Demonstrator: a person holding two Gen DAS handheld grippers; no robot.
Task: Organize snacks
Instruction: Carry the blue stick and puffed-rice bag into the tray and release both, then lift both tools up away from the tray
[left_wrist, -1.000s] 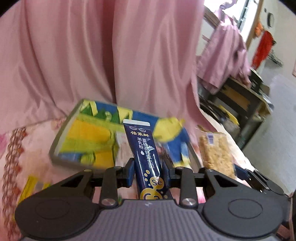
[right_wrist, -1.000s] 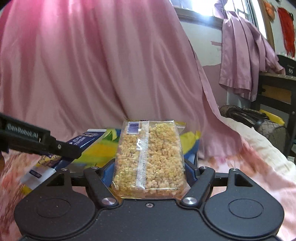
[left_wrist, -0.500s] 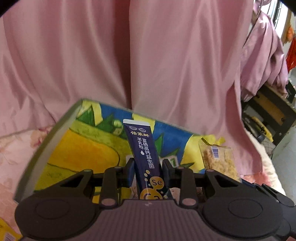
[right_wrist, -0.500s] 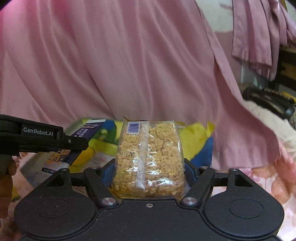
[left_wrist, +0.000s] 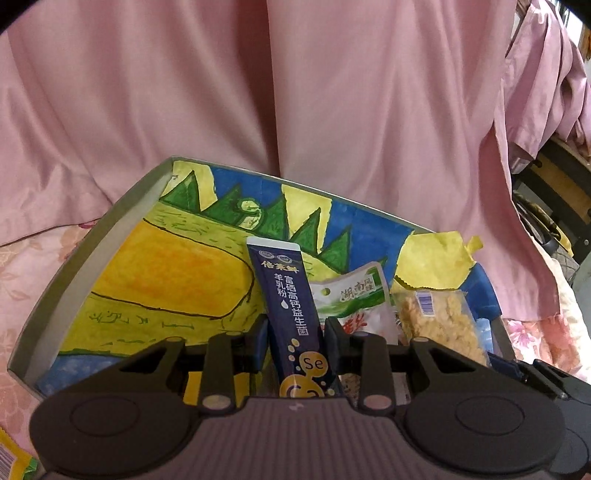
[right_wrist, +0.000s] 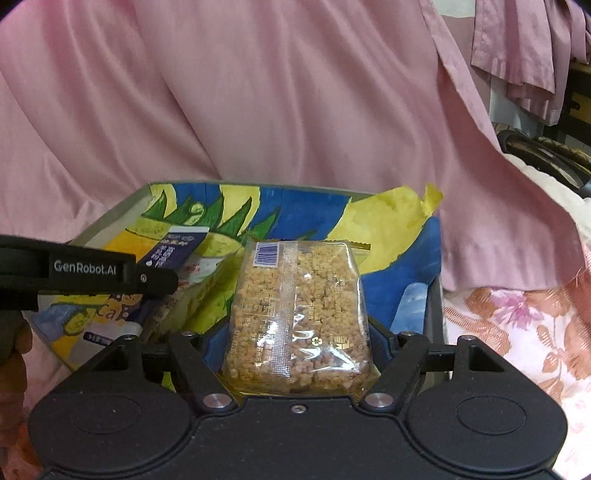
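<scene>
My left gripper is shut on a dark blue stick packet with gold dots, held over a shallow grey box whose floor is a yellow, green and blue painting. My right gripper is shut on a clear pack of golden crispy rice cake, also held over the box. The rice cake pack shows at the right in the left wrist view. A white and green snack pouch lies in the box between the two. The left gripper and its blue packet show at the left in the right wrist view.
A pink curtain hangs right behind the box. A floral pink cloth covers the surface around it. A yellow-green packet lies outside the box at the lower left. Dark furniture stands far right.
Both grippers have moved forward and down over the box with their packets still held. The box now fills the lower views, and the white and green pouch has come into sight.
</scene>
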